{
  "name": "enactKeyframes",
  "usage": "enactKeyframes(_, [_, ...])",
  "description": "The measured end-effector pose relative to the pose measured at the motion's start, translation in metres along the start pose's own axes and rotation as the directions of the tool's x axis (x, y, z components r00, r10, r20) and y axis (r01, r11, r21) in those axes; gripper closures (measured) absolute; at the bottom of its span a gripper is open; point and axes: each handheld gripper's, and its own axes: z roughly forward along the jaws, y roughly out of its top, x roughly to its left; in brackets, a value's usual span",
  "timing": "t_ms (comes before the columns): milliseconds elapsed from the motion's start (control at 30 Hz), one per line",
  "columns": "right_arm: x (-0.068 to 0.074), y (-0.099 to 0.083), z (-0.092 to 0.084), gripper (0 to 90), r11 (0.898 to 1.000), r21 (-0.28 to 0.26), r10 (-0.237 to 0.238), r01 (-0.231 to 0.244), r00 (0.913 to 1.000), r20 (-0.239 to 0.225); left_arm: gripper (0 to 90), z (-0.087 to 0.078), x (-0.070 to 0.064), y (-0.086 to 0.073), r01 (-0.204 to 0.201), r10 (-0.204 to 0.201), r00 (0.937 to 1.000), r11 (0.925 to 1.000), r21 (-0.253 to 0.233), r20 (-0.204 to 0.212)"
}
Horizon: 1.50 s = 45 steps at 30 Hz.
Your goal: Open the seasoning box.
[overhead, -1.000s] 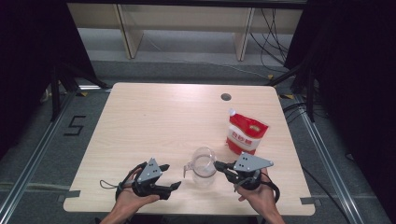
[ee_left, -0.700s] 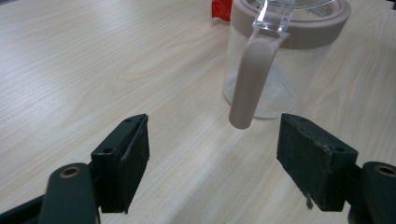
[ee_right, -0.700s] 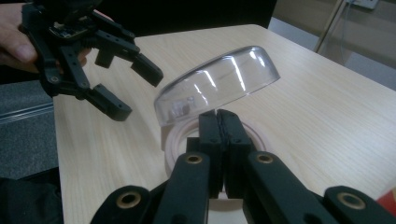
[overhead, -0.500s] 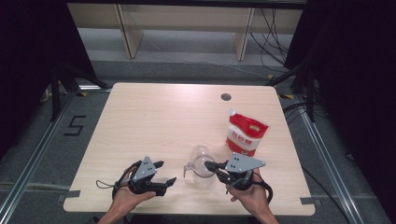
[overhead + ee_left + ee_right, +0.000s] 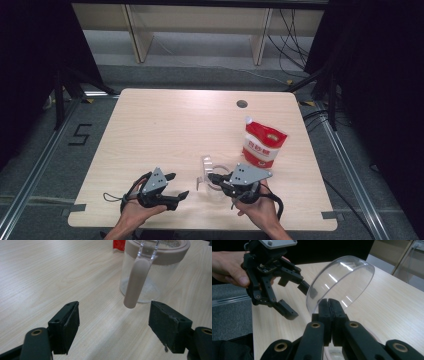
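Observation:
A clear glass jar (image 5: 216, 187) with a beige rim stands near the table's front edge; its beige latch lever (image 5: 135, 282) hangs down the side of the jar (image 5: 147, 287). The domed clear lid (image 5: 342, 280) is tipped up on edge, also visible as the lid (image 5: 206, 165) from above. My right gripper (image 5: 331, 307) is shut on the lid's rim, and the right gripper (image 5: 214, 178) reaches over the jar from the right. My left gripper (image 5: 115, 325) stands open, with nothing between its pads, just short of the latch; the left gripper (image 5: 178, 185) sits left of the jar.
A red and white pouch (image 5: 262, 142) stands upright behind and to the right of the jar. A round cable hole (image 5: 242, 104) lies at the table's far side. Bare wood (image 5: 160, 130) spreads across the left and middle. Wooden shelving stands beyond the table.
The right gripper has shifted left over the jar with the lid in it, and the lid has swung up onto its edge. The left gripper has hardly moved.

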Motion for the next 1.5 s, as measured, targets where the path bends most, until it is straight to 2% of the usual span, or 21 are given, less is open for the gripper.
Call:
enactKeyframes(133, [0.002,0.002,0.005,88.9,1.000,0.011,-0.009,0.009,0.9996,-0.028,24.6,0.000,0.000,0.000,0.000,0.000,1.0000,1.0000,-0.003,-0.003])
enactKeyframes(267, [0.005,0.001,0.009,88.2,1.000,0.013,-0.008,0.008,0.9995,-0.029,24.7,0.001,0.001,0.000,-0.018,0.018,0.9998,0.9998,-0.002,0.003])
enactKeyframes(333, [0.005,0.001,0.009,88.1,1.000,0.011,-0.007,0.007,0.9994,-0.032,24.7,0.001,0.000,-0.001,0.001,-0.001,1.0000,1.0000,-0.003,0.001])
enactKeyframes(400, [0.004,0.002,0.008,87.4,1.000,0.013,-0.004,0.005,0.9993,-0.038,24.7,0.001,0.001,-0.001,-0.011,0.011,0.9999,0.9998,0.014,-0.007])
enactKeyframes(433, [0.004,0.001,0.007,86.6,1.000,0.005,-0.004,0.004,0.9996,-0.028,24.6,0.002,0.000,-0.001,0.004,-0.004,1.0000,1.0000,-0.001,-0.002])
enactKeyframes(500, [0.002,0.001,0.004,84.4,1.000,0.011,0.008,-0.008,0.9995,-0.030,24.6,0.002,0.001,-0.001,-0.010,0.010,0.9999,0.9999,0.004,0.000])
enactKeyframes(567, [0.001,-0.001,0.002,81.7,1.000,-0.004,0.025,-0.025,0.9997,-0.006,24.9,0.001,0.000,-0.001,-0.012,0.012,0.9999,0.9999,0.011,-0.006])
enactKeyframes(633, [-0.002,-0.002,-0.001,78.7,0.999,-0.008,0.031,-0.031,0.9995,-0.002,25.1,0.002,-0.002,-0.002,0.007,-0.007,1.0000,0.9999,0.010,0.001])
enactKeyframes(733, [-0.005,-0.003,-0.004,74.9,0.999,-0.018,0.043,-0.043,0.9991,0.007,25.0,0.002,-0.001,-0.002,-0.017,0.017,0.9998,0.9998,0.012,0.006])
enactKeyframes(833, [-0.010,-0.007,-0.012,64.8,0.997,-0.047,0.059,-0.058,0.9980,0.023,24.9,0.002,-0.002,-0.002,0.000,0.000,1.0000,1.0000,0.007,0.003])
enactKeyframes(867, [-0.010,-0.007,-0.012,64.8,0.997,-0.047,0.059,-0.058,0.9980,0.023,24.9,0.002,-0.002,-0.002,0.000,0.000,1.0000,1.0000,0.007,0.003])
enactKeyframes(900, [-0.012,-0.009,-0.020,60.9,0.997,-0.042,0.059,-0.057,0.9970,0.050,24.9,0.002,-0.002,-0.002,0.007,-0.007,1.0000,0.9999,0.011,-0.001])
enactKeyframes(967, [-0.016,-0.013,-0.028,57.0,0.996,-0.062,0.067,-0.063,0.9956,0.064,24.9,0.002,-0.002,-0.002,0.005,-0.005,1.0000,0.9999,0.012,-0.005])
enactKeyframes(1033, [-0.020,-0.016,-0.036,54.0,0.994,-0.073,0.085,-0.079,0.9921,0.091,24.9,0.002,-0.001,-0.002,-0.007,0.007,1.0000,0.9999,0.012,0.001])
enactKeyframes(1067, [-0.021,-0.018,-0.039,53.2,0.991,-0.077,0.113,-0.107,0.9906,0.077,24.9,0.002,-0.001,-0.002,-0.004,0.004,1.0000,0.9999,0.011,0.006])
enactKeyframes(1167, [-0.025,-0.025,-0.053,50.3,0.987,-0.075,0.149,-0.140,0.9802,0.131,24.9,0.002,-0.001,-0.002,-0.011,0.011,0.9999,0.9999,0.012,0.006])
enactKeyframes(1200, [-0.028,-0.027,-0.056,49.4,0.990,-0.085,0.126,-0.115,0.9823,0.139,24.9,0.002,-0.002,-0.002,0.000,0.000,1.0000,0.9999,0.012,-0.001])
enactKeyframes(1267, [-0.031,-0.032,-0.062,46.3,0.988,-0.091,0.135,-0.122,0.9771,0.164,24.9,0.002,-0.002,-0.002,0.005,-0.005,1.0000,0.9999,0.012,-0.002])
enactKeyframes(1367, [-0.035,-0.040,-0.071,42.7,0.981,-0.097,0.185,-0.169,0.9645,0.188,24.6,0.003,-0.001,-0.002,0.004,-0.004,1.0000,0.9999,0.013,0.005])
enactKeyframes(1433, [-0.039,-0.045,-0.077,40.5,0.982,-0.095,0.181,-0.163,0.9554,0.233,24.5,0.003,-0.001,-0.002,0.004,-0.004,1.0000,0.9999,0.013,0.006])
enactKeyframes(1500, [-0.041,-0.049,-0.081,38.5,0.979,-0.090,0.199,-0.183,0.9524,0.231,24.3,0.003,-0.001,-0.002,0.005,-0.005,1.0000,0.9999,0.013,0.006])
